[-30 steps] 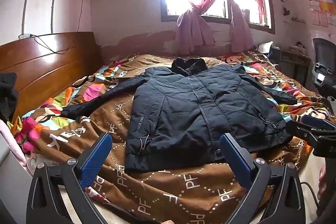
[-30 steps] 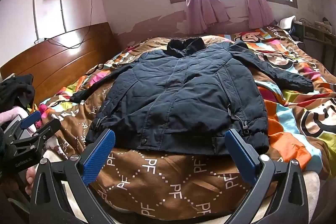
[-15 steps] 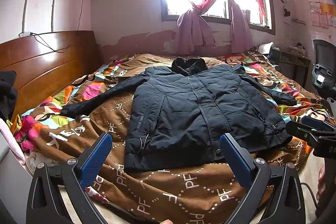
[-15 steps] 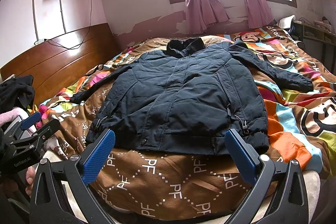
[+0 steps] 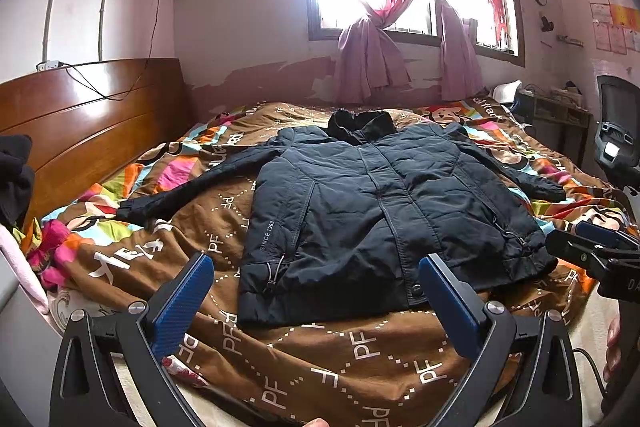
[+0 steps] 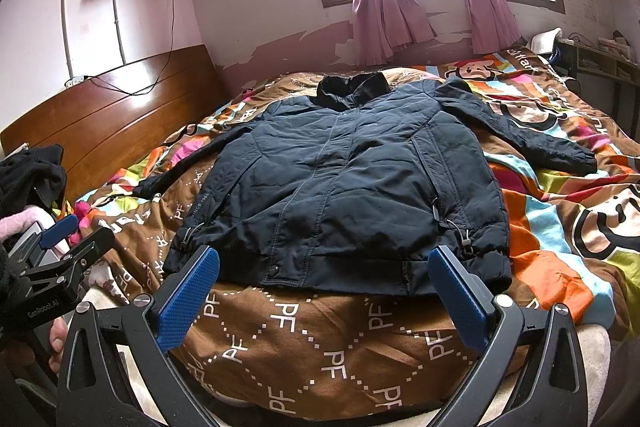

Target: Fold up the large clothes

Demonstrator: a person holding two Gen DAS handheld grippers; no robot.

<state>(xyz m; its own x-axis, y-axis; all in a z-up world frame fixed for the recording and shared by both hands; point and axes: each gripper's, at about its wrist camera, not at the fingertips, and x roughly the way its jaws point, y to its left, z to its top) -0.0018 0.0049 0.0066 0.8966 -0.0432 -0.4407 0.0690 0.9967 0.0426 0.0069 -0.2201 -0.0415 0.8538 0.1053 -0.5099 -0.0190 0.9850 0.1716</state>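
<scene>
A dark navy padded jacket lies flat and face up on the bed, collar toward the window, both sleeves spread out to the sides; it also shows in the right wrist view. My left gripper is open and empty, held short of the jacket's hem near its left corner. My right gripper is open and empty, held just short of the hem at the bed's near edge. Each gripper shows at the edge of the other's view, the right one and the left one.
The bed has a brown and multicoloured patterned quilt. A wooden headboard stands on the left with dark and pink clothes piled beside it. A window with pink curtains is behind. A desk and a chair stand on the right.
</scene>
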